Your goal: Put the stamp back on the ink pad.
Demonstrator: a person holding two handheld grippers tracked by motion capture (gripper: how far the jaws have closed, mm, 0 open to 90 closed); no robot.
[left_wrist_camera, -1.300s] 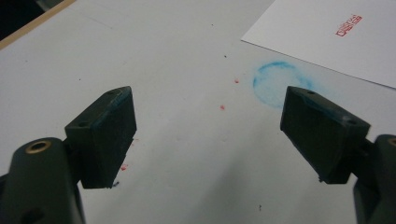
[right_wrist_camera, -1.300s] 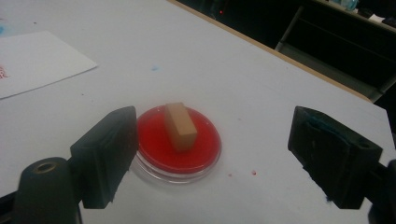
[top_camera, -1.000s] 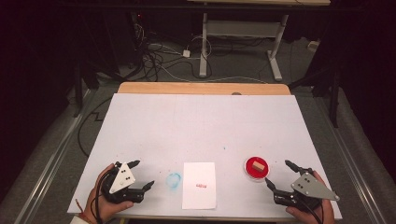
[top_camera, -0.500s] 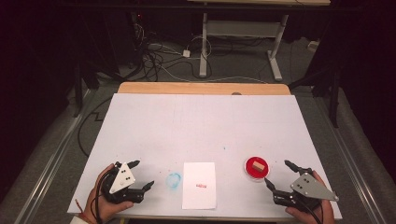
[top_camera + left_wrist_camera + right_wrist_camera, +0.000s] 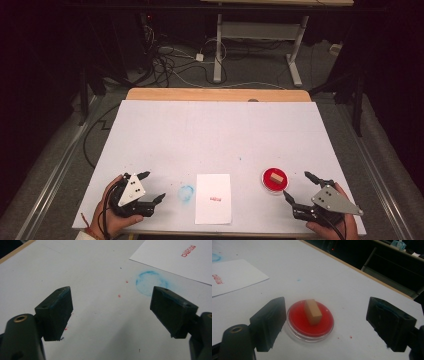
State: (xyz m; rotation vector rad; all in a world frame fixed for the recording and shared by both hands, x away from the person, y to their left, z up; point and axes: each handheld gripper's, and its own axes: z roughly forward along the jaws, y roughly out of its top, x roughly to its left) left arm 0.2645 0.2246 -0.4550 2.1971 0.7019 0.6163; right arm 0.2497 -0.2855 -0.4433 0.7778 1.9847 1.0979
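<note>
Lower right of the high view: right gripper (image 5: 295,185), jaws wide, empty, near wooden stamp (image 5: 312,311) lying on red ink pad (image 5: 298,326). Risk: off-centre pinch skids stamp, smearing ink.

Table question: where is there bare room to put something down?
The whole far half of the table, from the wooden edge down to the paper sheet, is bare. Crowded is the near strip: left tool, blue ring stain, paper, red dish holding a wooden block, and right tool.
</note>
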